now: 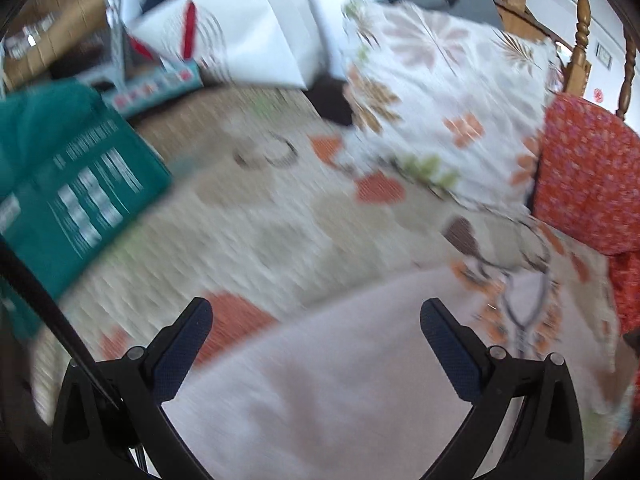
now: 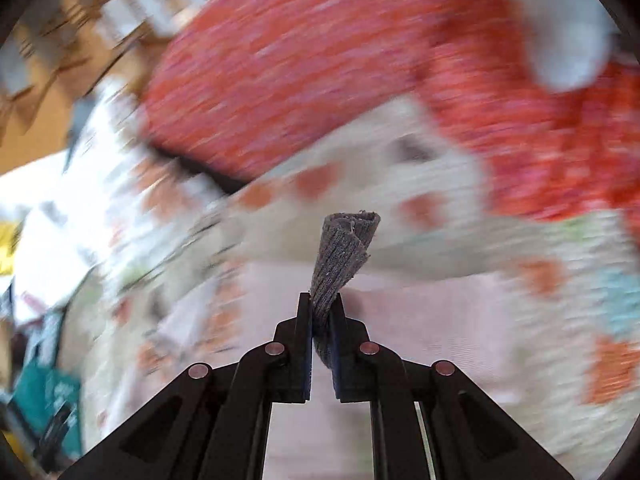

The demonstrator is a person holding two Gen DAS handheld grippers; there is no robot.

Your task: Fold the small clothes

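In the right wrist view my right gripper is shut on a small grey knitted garment, whose ribbed end sticks up beyond the fingertips. It hangs above a pale pink cloth spread on the flowered bedspread. In the left wrist view my left gripper stands wide open with nothing between its fingers, above the same pale pink cloth. Both views are blurred by motion.
A flowered pillow and a red flowered cushion lie at the back right. A teal box, a white bag and cardboard sit at the left. A wooden bed frame stands behind.
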